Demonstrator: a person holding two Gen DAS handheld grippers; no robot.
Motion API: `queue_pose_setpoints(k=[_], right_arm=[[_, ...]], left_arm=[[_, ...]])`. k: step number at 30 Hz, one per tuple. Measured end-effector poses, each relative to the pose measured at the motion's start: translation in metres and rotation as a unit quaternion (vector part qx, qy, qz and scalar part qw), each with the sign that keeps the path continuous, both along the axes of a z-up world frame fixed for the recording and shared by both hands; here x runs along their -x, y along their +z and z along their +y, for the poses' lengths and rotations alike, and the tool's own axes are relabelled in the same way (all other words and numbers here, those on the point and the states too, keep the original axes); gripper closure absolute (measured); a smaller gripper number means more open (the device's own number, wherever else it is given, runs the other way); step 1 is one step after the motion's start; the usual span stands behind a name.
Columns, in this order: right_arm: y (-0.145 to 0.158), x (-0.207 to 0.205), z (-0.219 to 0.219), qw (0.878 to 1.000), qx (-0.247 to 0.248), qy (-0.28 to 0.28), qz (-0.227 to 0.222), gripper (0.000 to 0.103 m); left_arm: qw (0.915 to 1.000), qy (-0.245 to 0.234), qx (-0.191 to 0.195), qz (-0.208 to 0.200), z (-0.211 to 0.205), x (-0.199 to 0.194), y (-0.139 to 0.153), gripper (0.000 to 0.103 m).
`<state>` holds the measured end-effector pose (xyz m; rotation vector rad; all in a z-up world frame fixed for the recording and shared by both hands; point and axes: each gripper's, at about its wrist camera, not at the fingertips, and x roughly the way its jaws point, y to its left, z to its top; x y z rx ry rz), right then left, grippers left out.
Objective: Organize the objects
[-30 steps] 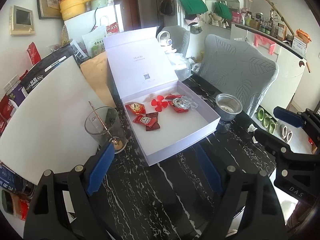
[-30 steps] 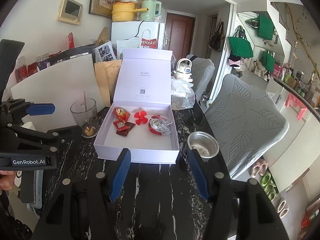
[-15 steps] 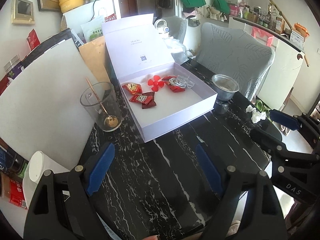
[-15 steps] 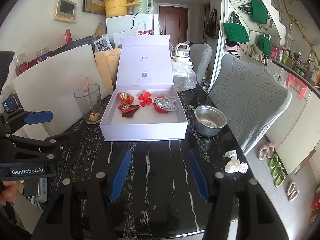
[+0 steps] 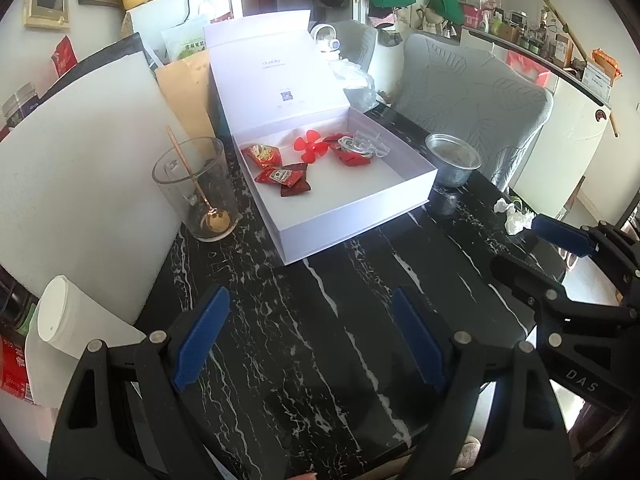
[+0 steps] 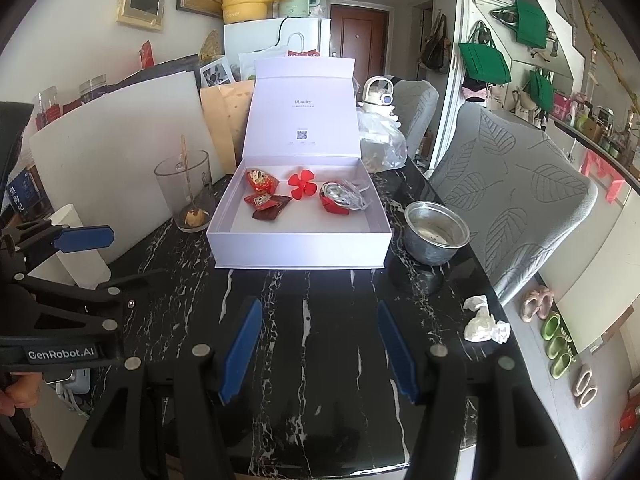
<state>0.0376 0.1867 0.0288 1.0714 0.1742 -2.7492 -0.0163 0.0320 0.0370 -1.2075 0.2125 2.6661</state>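
Both the left gripper and right gripper hung with jaws apart and empty over the table before the open box.

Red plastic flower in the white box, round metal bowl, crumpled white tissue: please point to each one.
Red plastic flower (image 6: pixel 301 186), right wrist view, centre of petals.
Round metal bowl (image 6: pixel 434 249), right wrist view, outer wall.
Crumpled white tissue (image 6: pixel 484 322), right wrist view, middle.

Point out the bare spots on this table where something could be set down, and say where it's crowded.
Freest: the black marble table between the white box and the near edge. The box's near half is also bare. Crowded: the left side, with the glass and white board, and the right edge, with the metal bowl and crumpled tissues.
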Motion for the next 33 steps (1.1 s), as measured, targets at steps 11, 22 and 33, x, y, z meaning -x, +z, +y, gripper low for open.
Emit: queue_pose_setpoints(k=[11, 22, 33], right_arm=[[-0.0027, 0.0010, -0.0041, 1.000, -0.007, 0.004, 0.000, 0.042], [-0.0044, -0.0006, -0.0071, 1.000, -0.012, 0.005, -0.004, 0.042], [-0.0046, -0.0020, -0.0062, 1.000, -0.011, 0.004, -0.003, 0.042]], left_arm=[[1.0000, 0.006, 0.006, 0.003, -0.0039, -0.0015, 0.0007, 0.020], [0.9999, 0.007, 0.007, -0.004, -0.0032, -0.0021, -0.0010, 0.020], [0.9999, 0.010, 0.008, -0.005, -0.0022, -0.0035, -0.0008, 0.020]])
